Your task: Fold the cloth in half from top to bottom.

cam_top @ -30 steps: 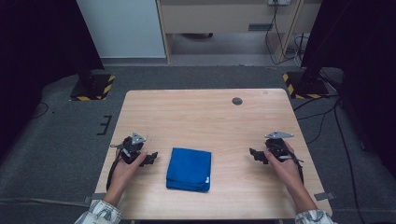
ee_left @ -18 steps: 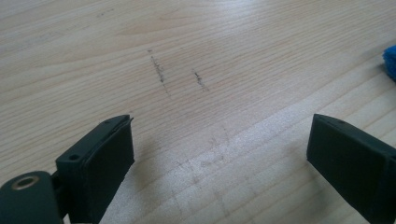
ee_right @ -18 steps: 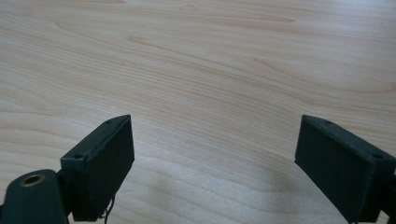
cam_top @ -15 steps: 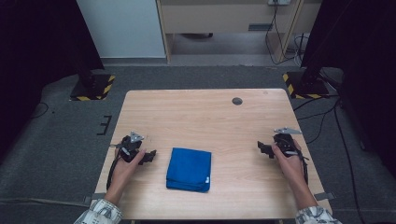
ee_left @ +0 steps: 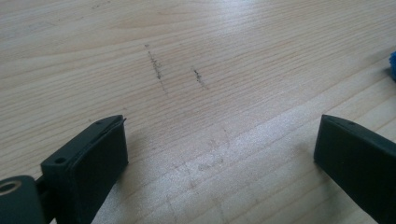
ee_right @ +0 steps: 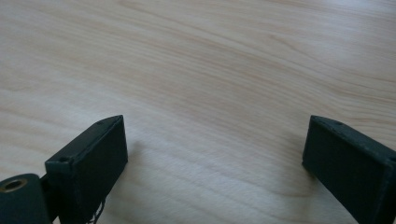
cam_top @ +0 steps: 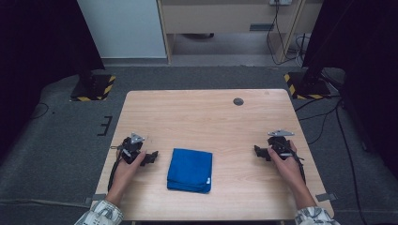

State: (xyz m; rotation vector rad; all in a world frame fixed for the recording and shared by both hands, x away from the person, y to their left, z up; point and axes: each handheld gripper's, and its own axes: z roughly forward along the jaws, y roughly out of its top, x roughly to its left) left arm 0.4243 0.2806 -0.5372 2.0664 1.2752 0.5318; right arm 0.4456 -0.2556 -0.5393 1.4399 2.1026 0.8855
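Note:
A folded blue cloth (cam_top: 190, 169) lies flat on the wooden table (cam_top: 202, 117), near its front edge and between the two hands. To its left, my left gripper (cam_top: 152, 157) rests low over the table and points right toward the cloth. Its jaws stand wide open over bare wood (ee_left: 219, 135), and a corner of the cloth (ee_left: 392, 63) shows at the far right of the left gripper view. On the table's right side, my right gripper (cam_top: 259, 151) points left toward the cloth. Its jaws have just been opening and stand wide with nothing between them (ee_right: 215, 135).
A small dark round grommet (cam_top: 238, 101) sits in the table top near the far edge. Dark scuff marks (ee_left: 156, 70) streak the wood ahead of the left gripper. Grey carpet surrounds the table, with stands on yellow-black striped bases (cam_top: 94, 89) at the back corners.
The right hand has shifted slightly on the table's right side. The left hand and the blue cloth have stayed where they were.

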